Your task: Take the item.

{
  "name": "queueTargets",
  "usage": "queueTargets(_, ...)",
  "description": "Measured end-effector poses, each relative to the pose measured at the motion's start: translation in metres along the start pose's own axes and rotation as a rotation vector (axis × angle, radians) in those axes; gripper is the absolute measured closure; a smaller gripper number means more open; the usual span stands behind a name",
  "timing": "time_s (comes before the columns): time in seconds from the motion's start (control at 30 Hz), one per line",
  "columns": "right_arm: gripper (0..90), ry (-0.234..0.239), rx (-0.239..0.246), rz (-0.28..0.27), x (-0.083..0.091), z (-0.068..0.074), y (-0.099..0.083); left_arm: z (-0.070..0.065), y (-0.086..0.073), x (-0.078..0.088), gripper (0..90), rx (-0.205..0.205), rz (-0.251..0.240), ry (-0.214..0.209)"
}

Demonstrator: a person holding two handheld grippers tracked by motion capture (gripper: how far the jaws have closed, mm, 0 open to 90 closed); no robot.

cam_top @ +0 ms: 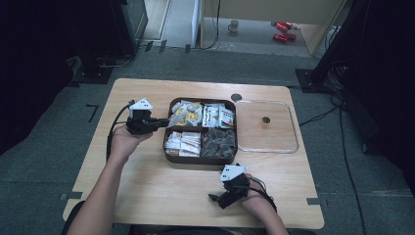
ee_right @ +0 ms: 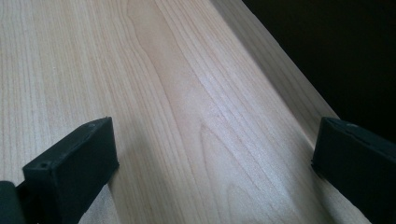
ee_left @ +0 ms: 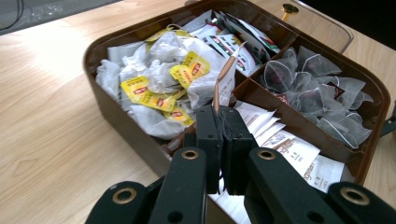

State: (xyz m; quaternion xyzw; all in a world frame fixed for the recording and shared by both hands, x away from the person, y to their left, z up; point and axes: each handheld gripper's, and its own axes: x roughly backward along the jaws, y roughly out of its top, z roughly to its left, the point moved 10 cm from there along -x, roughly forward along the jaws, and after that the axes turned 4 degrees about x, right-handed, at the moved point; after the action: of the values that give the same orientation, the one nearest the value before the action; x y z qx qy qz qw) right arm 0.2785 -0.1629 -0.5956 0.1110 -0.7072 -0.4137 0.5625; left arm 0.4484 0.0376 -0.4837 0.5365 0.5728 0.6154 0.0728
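The left claw (ee_left: 219,122) is clamped on a white sachet (ee_left: 226,80), held upright just above the brown box (cam_top: 168,147) at mid-table. The right claw (cam_top: 219,199) rests near the table's (cam_top: 147,186) near edge, jaws wide apart and empty.

You have one brown four-compartment plastic box (cam_top: 200,157), one clear square lid (cam_top: 268,147), one wooden table (cam_top: 147,186) and two black grippers.

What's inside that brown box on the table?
The box has four compartments: yellow-tagged tea bags, mesh pyramid bags, white sachets and printed packets. The heaps hide whatever lies beneath them.
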Motion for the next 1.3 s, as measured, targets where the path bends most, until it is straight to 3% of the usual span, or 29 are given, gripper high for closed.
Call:
queueTargets(0.47, 0.0, 0.000, 0.000, 0.000, 0.000, 0.000, 0.000, 0.014, -0.007, 0.020, 89.0, 0.031, -0.008, 0.032)
queueTargets(0.73, 0.0, 0.001, 0.001, 0.000, 0.000, 0.000, 0.000, 0.031, -0.019, 0.029, 89.0, 0.069, 0.004, 0.067)
queueTargets(1.3, 0.0, 0.003, 0.003, -0.002, 0.000, 0.000, 0.000, 0.065, -0.049, 0.015, 88.7, 0.127, 0.089, 0.141)
